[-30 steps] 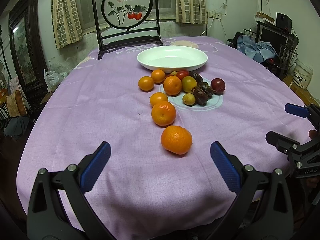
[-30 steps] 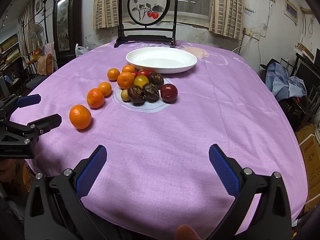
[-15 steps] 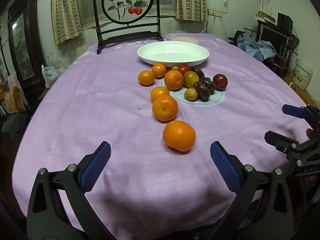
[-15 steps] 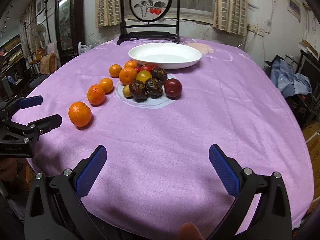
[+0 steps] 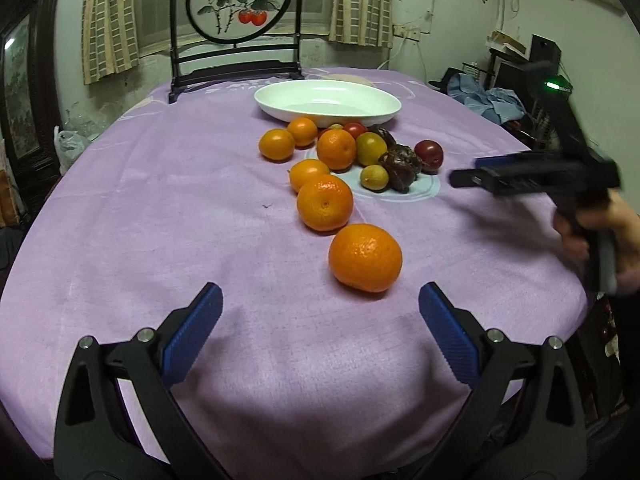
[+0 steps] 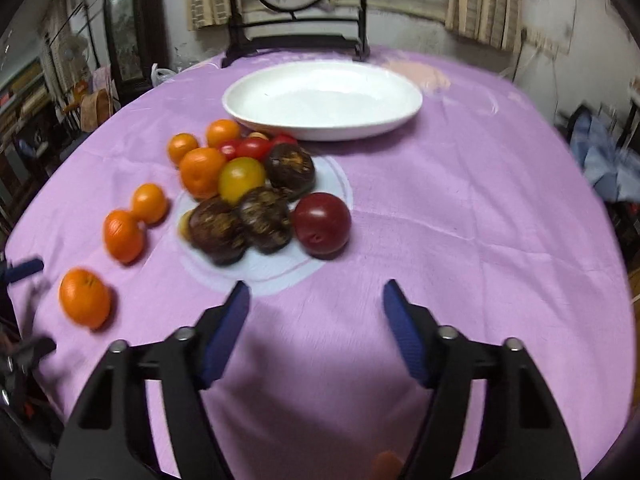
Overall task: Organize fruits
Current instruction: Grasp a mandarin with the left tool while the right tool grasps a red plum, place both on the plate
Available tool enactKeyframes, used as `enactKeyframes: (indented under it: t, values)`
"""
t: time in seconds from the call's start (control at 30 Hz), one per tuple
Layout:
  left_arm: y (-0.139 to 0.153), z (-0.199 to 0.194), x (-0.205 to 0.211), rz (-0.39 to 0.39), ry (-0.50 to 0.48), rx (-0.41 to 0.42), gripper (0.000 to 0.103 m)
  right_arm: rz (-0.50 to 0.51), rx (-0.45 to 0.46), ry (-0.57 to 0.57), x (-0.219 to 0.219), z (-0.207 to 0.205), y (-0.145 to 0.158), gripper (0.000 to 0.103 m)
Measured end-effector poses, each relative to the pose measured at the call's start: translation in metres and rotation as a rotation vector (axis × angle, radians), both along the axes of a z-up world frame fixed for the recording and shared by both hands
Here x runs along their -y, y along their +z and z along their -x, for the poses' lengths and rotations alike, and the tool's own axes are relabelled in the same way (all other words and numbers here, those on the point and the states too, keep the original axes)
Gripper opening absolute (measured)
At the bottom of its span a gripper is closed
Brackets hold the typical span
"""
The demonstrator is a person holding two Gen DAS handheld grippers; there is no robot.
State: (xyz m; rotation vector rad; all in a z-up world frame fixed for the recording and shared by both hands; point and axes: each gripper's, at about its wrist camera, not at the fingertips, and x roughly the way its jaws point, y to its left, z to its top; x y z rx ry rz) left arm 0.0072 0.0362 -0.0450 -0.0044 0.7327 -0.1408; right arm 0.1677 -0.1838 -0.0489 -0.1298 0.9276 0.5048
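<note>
Several oranges trail across the purple cloth; the nearest orange [image 5: 365, 258] lies just ahead of my left gripper [image 5: 320, 300], which is open with nothing between its fingers. Further on is a pile of dark brown fruits [image 6: 240, 224], a yellow fruit [image 6: 241, 178], red tomatoes [image 6: 250, 148] and a dark red plum [image 6: 320, 224]. My right gripper [image 6: 316, 292] hovers just short of the plum, its jaws closing with only cloth between them. In the left wrist view it shows blurred at the right [image 5: 532, 174]. Behind the pile stands a white oval dish [image 6: 320, 96] holding nothing.
A dark wooden stand with a round painted panel [image 5: 236, 0] rises at the table's far edge. The round table's cloth [image 5: 140, 220] drops away on all sides. Blue clothes and furniture [image 5: 492, 100] crowd the right. A hand [image 5: 600, 232] holds the right gripper.
My right gripper has moved forward to the fruit pile and its jaws have narrowed. My left gripper has edged closer to the nearest orange, still wide.
</note>
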Motion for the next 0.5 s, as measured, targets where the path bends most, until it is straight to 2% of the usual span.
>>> enactKeyframes:
  t: [0.07,0.13,0.2,0.27,0.37,0.5]
  values:
    - [0.001,-0.002,0.002,0.000,-0.020,0.004,0.095,-0.062,-0.039,-0.004,0.004,-0.011,-0.002,0.061]
    - [0.001,-0.005,0.003,0.002,-0.049,0.006,0.090,-0.073,-0.037,-0.006,0.004,-0.018,-0.001,0.059]
    - [-0.001,-0.009,0.005,0.009,-0.075,0.001,0.079,-0.082,-0.036,-0.003,0.003,-0.024,0.000,0.058]
    - [-0.003,-0.015,0.007,0.018,-0.086,-0.016,0.072,-0.091,-0.045,0.004,0.000,-0.030,-0.001,0.057]
    - [-0.008,-0.024,0.008,0.033,-0.092,-0.049,0.070,-0.083,-0.044,0.010,-0.003,-0.039,-0.003,0.056]
    - [-0.011,-0.032,0.009,0.053,-0.094,-0.075,0.070,-0.116,-0.073,0.025,-0.004,-0.047,-0.006,0.041]
